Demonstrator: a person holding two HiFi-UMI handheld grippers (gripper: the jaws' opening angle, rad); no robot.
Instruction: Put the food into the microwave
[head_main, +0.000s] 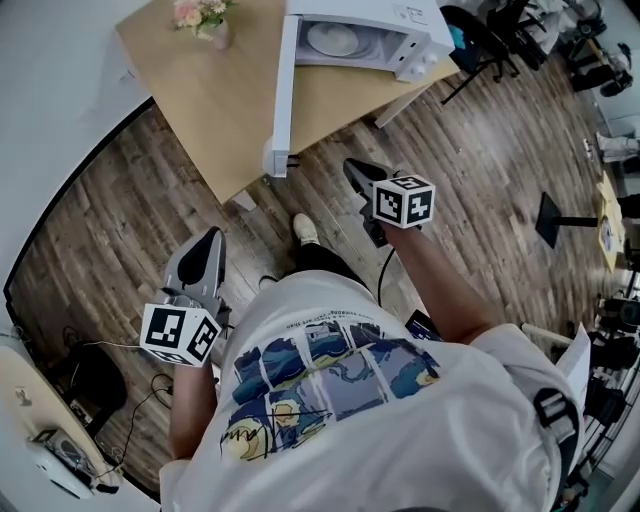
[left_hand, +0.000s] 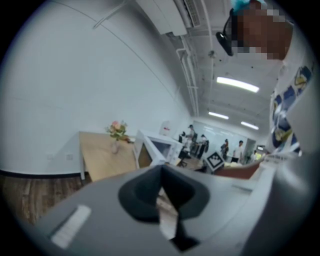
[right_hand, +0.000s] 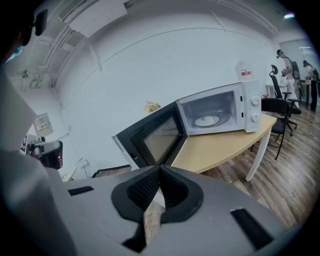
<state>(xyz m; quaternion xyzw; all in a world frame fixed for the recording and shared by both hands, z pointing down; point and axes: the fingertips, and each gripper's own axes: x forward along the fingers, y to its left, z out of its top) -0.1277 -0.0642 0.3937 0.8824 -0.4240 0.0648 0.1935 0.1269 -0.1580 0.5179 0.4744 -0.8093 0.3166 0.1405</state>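
While claws (head_main: 213, 238) (head_main: 352, 168) clench (empty), plate's (head_main: 333, 38) afar.

A pale wooden tabletop (head_main: 215, 95) on white legs (right_hand: 254, 156) stands ahead of the left gripper (head_main: 212, 238) and the right gripper (head_main: 352, 166), against a plain white wall (left_hand: 75, 75). At its far end from the left gripper sits a vase of pink flowers (left_hand: 116, 135). Under both grippers runs a floor (head_main: 470, 210) of brown wood planks. Right of the right gripper a black office chair (right_hand: 281, 106) stands by the table's end, and nearer, a black stand (head_main: 556, 222). High above the left gripper, strip lights (left_hand: 237, 84) glow on a ceiling (left_hand: 235, 60) crossed by pipes (left_hand: 187, 65).
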